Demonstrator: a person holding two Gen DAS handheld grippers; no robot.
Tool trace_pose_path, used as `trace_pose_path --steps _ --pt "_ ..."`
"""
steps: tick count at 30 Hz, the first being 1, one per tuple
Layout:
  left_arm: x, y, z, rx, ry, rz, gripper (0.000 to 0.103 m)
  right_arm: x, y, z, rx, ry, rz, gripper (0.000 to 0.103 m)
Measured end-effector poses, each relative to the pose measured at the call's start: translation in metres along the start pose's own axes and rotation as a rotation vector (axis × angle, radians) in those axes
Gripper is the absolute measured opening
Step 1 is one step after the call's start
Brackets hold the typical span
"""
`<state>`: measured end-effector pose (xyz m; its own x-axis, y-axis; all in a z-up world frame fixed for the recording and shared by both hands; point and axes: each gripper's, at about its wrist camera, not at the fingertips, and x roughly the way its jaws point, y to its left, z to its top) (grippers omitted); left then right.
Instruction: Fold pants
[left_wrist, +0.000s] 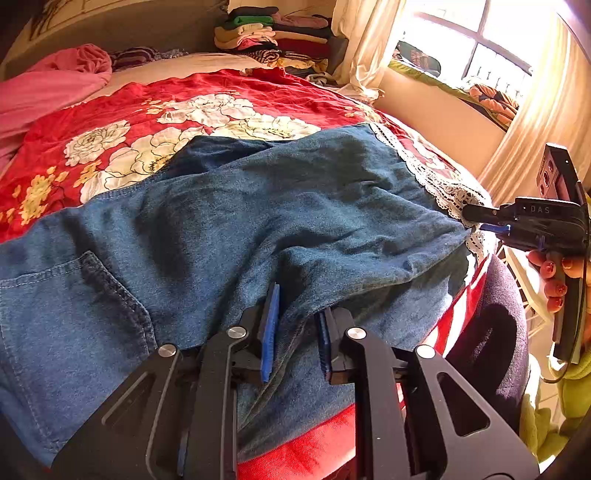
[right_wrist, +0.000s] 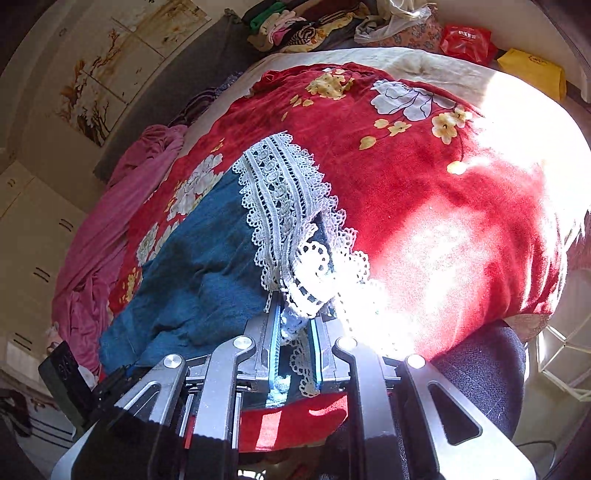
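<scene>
Blue denim pants with a white lace hem lie across a red floral bedspread. A back pocket shows at the left. My left gripper is shut on a fold of the denim at the near edge. My right gripper is shut on the lace hem of the leg end; it also shows in the left wrist view at the right, pinching the hem. The blue denim stretches away to the left in the right wrist view.
A pink sheet is bunched at the bed's far left. Stacks of folded clothes sit at the back. A window with curtains is at the right. A dark round cushion lies by the bed's near right edge.
</scene>
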<state>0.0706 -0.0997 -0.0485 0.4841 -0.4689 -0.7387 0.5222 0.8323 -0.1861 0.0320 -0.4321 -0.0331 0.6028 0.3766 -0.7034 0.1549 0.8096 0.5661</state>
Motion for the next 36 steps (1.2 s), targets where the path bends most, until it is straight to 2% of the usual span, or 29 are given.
trace_pose_path --steps 3,5,9,11,13,16,17,18,19,26,29,30,32,34,36 --pt "0.005 -0.005 0.002 0.023 0.006 0.013 0.017 -0.002 0.001 0.004 -0.005 -0.009 -0.002 0.032" --pt "0.008 -0.009 0.002 0.049 0.012 0.030 0.017 -0.003 0.001 0.005 -0.002 -0.011 -0.003 0.036" --pt "0.003 -0.014 0.000 0.071 -0.001 0.026 0.017 -0.005 -0.002 0.008 -0.009 -0.026 0.000 0.036" --pt "0.001 -0.015 -0.001 0.090 -0.011 0.022 0.023 -0.006 -0.001 0.010 -0.030 -0.035 -0.012 0.036" --pt "0.003 -0.019 -0.001 0.111 -0.004 0.047 0.024 -0.010 0.006 0.009 -0.086 -0.057 -0.076 0.036" --pt "0.008 -0.027 0.000 0.162 0.001 0.072 0.024 -0.015 0.009 0.010 -0.105 -0.082 -0.074 0.035" --pt "0.011 -0.030 0.000 0.181 0.008 0.089 0.022 -0.016 0.007 0.010 -0.106 -0.082 -0.076 0.035" --pt "0.013 -0.032 0.000 0.194 0.009 0.108 0.016 -0.017 0.006 0.010 -0.108 -0.082 -0.080 0.028" --pt "0.013 -0.033 0.001 0.199 0.009 0.123 0.003 -0.019 0.004 0.011 -0.105 -0.084 -0.080 0.022" --pt "-0.019 -0.026 -0.002 0.179 -0.006 0.106 0.001 -0.041 -0.004 0.008 -0.121 -0.098 -0.084 0.020" --pt "-0.033 -0.029 -0.008 0.183 -0.026 0.084 0.001 -0.040 -0.006 0.003 -0.130 -0.061 -0.091 0.021" --pt "-0.035 -0.030 -0.010 0.190 -0.025 0.078 0.001 -0.039 -0.007 0.001 -0.123 -0.065 -0.093 0.022" --pt "-0.033 -0.034 -0.014 0.205 -0.025 0.083 0.001 -0.035 -0.006 0.000 -0.126 -0.065 -0.084 0.031" --pt "-0.028 -0.036 -0.015 0.204 -0.013 0.085 0.001 -0.027 -0.003 0.000 -0.135 -0.051 -0.097 0.049" --pt "-0.026 -0.036 -0.017 0.201 -0.007 0.081 0.001 -0.020 0.001 0.002 -0.147 -0.046 -0.093 0.053"
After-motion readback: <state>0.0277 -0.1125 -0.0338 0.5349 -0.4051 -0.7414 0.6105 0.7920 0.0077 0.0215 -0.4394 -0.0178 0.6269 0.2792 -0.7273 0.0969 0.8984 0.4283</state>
